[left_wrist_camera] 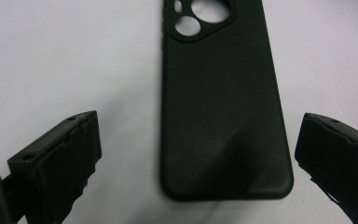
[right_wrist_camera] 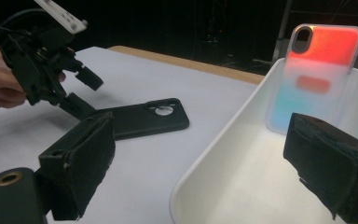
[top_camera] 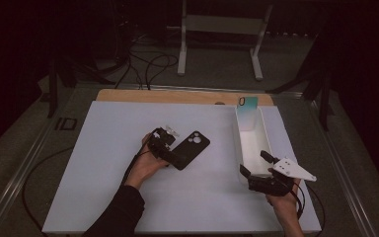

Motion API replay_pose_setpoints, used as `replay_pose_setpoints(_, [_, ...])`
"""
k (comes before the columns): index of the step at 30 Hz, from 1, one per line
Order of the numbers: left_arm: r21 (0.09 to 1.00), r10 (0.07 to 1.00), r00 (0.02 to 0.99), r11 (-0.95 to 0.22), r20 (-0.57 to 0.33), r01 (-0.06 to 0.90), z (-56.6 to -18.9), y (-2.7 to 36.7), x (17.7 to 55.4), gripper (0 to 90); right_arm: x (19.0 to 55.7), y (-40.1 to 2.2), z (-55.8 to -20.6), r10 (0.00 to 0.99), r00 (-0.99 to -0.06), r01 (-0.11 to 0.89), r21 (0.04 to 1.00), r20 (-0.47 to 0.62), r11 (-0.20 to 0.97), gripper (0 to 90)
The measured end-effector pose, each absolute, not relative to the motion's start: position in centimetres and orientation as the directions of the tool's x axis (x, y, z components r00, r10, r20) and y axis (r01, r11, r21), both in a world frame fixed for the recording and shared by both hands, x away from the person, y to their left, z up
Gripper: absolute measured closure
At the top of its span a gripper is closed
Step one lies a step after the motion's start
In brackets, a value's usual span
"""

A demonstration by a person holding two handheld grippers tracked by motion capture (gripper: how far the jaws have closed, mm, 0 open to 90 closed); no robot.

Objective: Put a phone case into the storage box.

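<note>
Straddling black phone case point(left_wrist_camera: 223, 112) with my left hand-held gripper point(left_wrist_camera: 196, 154), jaws apart; case light, flexible, so I pinch long edges.

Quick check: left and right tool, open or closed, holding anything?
Left tool: open, jaws either side of the black phone case, no grip.
Right tool: open, holding nothing.

- The table point(top_camera: 128, 197) carries a white sheet over most of its top; a bare wooden strip point(top_camera: 177, 96) shows along the far edge.
- A black phone case point(top_camera: 191, 149) lies flat near the middle, camera holes toward the far side.
- A long white tray point(top_camera: 266, 140) stands at the right, running near to far.
</note>
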State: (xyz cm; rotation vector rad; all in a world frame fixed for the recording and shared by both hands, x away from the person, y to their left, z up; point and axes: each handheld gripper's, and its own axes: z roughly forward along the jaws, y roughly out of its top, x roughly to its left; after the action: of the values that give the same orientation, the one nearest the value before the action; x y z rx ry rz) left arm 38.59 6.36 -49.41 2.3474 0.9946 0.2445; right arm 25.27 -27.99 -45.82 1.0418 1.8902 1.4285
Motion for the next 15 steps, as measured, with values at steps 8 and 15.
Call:
replay_pose_setpoints(8, [0.528,0.700,0.712,-0.586,-0.053,0.615,-50.3,5.0,39.2,3.5,25.2,-27.9,-45.9,0.832,-0.554,0.256,0.957,0.027,0.139,9.0])
replay_pose_setpoints(15, [0.512,0.700,0.709,-0.578,-0.089,0.636,-51.1,4.4,39.6,4.7,25.3,-27.6,-46.1,0.827,-0.562,0.263,0.954,0.030,0.144,9.0])
